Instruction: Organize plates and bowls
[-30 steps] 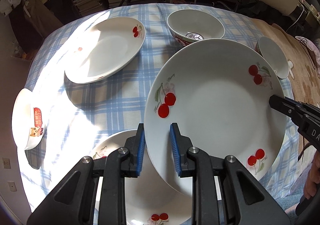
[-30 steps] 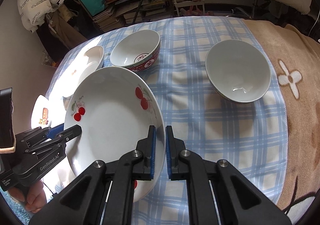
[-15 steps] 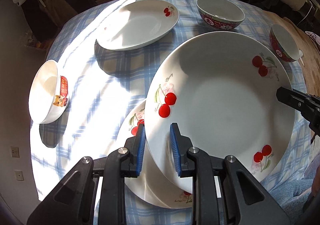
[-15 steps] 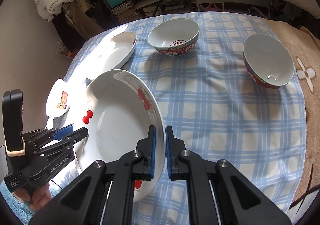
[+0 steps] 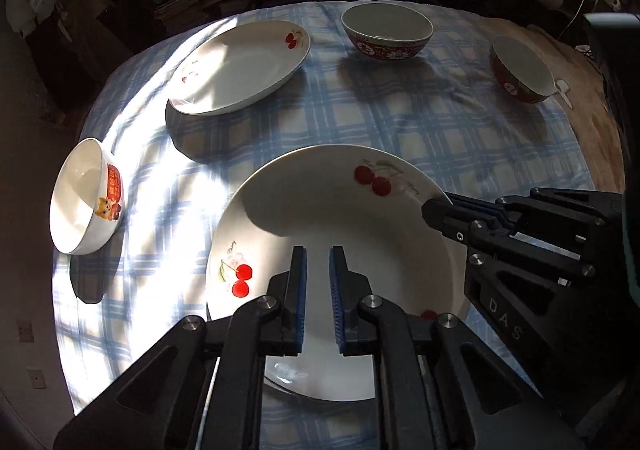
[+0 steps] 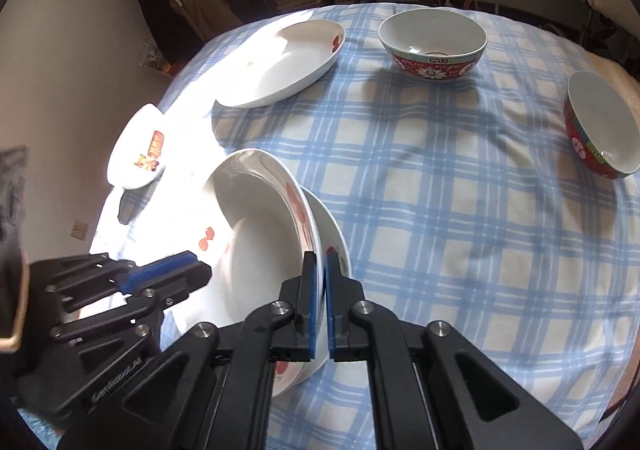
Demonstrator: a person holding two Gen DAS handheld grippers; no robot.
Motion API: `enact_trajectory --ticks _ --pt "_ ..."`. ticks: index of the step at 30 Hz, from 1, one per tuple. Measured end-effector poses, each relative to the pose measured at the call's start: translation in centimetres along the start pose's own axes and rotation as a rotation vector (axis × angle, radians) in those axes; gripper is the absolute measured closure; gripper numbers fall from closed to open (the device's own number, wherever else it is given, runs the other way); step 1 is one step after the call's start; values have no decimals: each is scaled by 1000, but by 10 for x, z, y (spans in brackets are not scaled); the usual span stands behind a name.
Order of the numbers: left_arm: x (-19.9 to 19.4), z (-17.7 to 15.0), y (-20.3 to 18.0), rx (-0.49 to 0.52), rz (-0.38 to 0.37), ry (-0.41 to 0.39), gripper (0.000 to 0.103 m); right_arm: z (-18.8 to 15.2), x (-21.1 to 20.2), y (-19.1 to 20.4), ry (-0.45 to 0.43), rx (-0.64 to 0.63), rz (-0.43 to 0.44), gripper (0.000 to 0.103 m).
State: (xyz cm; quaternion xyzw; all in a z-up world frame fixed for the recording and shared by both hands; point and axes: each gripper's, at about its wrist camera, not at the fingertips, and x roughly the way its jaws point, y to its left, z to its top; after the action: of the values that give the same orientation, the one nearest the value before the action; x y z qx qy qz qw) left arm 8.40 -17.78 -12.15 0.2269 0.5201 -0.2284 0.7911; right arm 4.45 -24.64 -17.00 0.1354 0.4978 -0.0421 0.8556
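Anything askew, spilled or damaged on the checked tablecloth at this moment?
Nothing is spilled or broken. One oddity: the white cherry-print plate clamped at its rim by the right tongs sits tilted on a second white plate beneath, not yet nested flat. The left tongs have just narrowed, gripping nothing.

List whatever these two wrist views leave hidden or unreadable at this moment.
- Lower white cherry-print plate: both views, mostly covered by the upper white cherry-print plate.
- White bowl with cartoon sticker: right wrist view, sun glare washes out the sticker.
- Red floral bowl: right wrist view, cut by the right edge.
- Upper plate's rim at the right gripper: left wrist view, its fingers cover the grip.
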Motion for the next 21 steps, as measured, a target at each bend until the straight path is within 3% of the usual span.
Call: enact_trajectory --ticks 1,3,5,11,13,15,21 --pt "4 3 4 -30 7 12 90 -2 8 0 28 8 -26 95" --pt "8 4 17 -84 10 20 90 -4 14 -10 60 59 5 95" --pt "11 4 27 -91 63 26 90 -3 6 -12 13 24 -53 97" --pt "15 5 47 -126 107 36 89 16 -10 -19 -45 60 -19 94" --pt "13 7 49 -135 107 35 89 19 -13 -19 -56 70 -12 83" --pt "9 8 49 -127 111 22 84 21 -18 -17 -78 64 -17 64" --pt "4 10 63 -166 110 22 83 29 -26 -14 -93 61 -45 44"
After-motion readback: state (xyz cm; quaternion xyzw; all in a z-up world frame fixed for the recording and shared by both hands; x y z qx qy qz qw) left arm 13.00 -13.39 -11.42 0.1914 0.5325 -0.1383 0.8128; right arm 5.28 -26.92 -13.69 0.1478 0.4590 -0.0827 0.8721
